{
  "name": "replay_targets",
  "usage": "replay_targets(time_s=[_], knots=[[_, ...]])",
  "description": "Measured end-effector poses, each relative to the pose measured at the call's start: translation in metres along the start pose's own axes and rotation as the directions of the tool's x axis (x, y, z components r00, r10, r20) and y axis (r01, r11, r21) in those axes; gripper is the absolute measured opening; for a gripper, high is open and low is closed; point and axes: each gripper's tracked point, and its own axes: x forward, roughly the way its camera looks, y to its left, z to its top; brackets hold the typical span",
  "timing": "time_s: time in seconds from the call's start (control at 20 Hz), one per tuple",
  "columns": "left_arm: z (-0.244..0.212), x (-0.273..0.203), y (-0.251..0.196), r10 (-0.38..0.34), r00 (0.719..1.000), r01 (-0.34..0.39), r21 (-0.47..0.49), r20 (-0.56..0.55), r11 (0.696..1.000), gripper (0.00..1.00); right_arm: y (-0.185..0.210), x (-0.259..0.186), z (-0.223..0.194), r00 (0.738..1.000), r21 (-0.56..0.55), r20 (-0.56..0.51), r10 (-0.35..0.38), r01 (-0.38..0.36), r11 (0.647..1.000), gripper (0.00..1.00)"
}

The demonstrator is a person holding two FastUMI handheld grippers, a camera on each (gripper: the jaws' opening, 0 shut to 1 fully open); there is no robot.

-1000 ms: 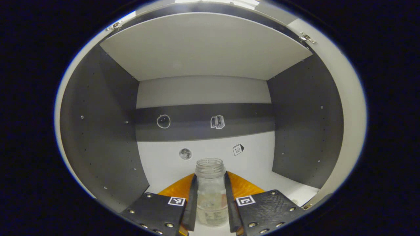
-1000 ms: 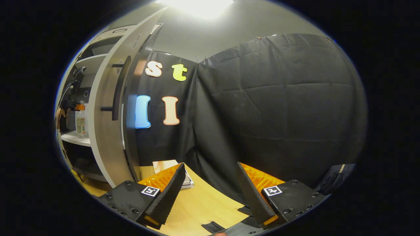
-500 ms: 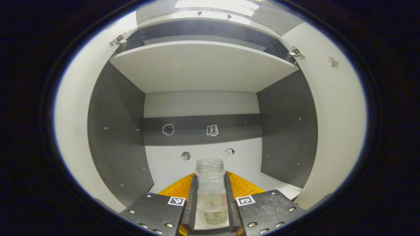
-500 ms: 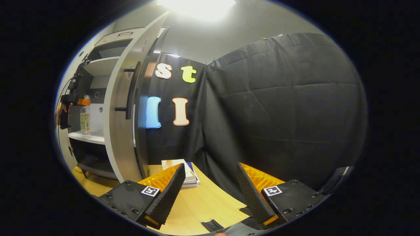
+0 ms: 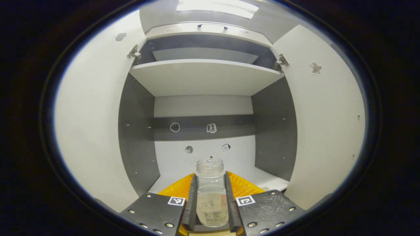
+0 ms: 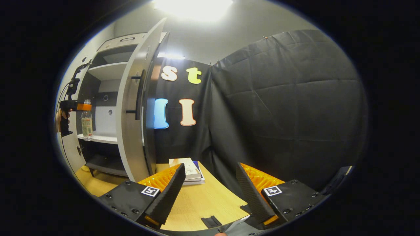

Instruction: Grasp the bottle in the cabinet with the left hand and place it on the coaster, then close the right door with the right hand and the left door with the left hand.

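Both jaws of the left gripper (image 5: 210, 206) are pressed on the bottle (image 5: 211, 196), one on each side of its body, below the neck. In the left gripper view the bottle stands upright between them; it is clear, with no cap that I can see, and some pale liquid is in the lower part. A label is on it, but the writing is too small to read. Behind it is the open cabinet (image 5: 203, 78); the left door (image 5: 95, 124) and the right door (image 5: 328, 124) are swung wide. On the back wall are small stickers (image 5: 211, 128), only drawings, no words I can make out.

In the right gripper view, the jaws of the right gripper (image 6: 208, 186) are spread wide and hold nothing, above a wooden table (image 6: 203, 203). Far to the left, the left gripper carries the bottle (image 6: 87, 123) at the front edge of a shelf (image 6: 98, 138); I cannot tell if it touches the shelf. A hand (image 6: 60, 118) holds that gripper. Some books (image 6: 187, 167) lie on the table near the right door (image 6: 131, 108), whose dark handle (image 6: 139, 93) faces outwards.

I judge the first step is in hand: the bottle is grasped and is at the cabinet mouth. The next move calls for carrying it upright, because it seems uncapped, and for finding the coaster
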Motion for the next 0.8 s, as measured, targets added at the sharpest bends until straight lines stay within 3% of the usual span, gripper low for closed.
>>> replay_targets(time_s=[0.1,0.8], knots=[[-0.004,-0.013,-0.003,-0.002,1.000,0.002,-0.007,-0.003,1.000,0.41,0.001,-0.001,0.000,1.000,-0.002,0.000,0.011,-0.011,1.000,0.99],[-0.065,-0.088,-0.025,0.005,1.000,-0.005,-0.037,-0.020,0.999,0.41,0.005,-0.004,-0.002,0.998,-0.007,-0.018,0.061,-0.061,0.998,0.95]])
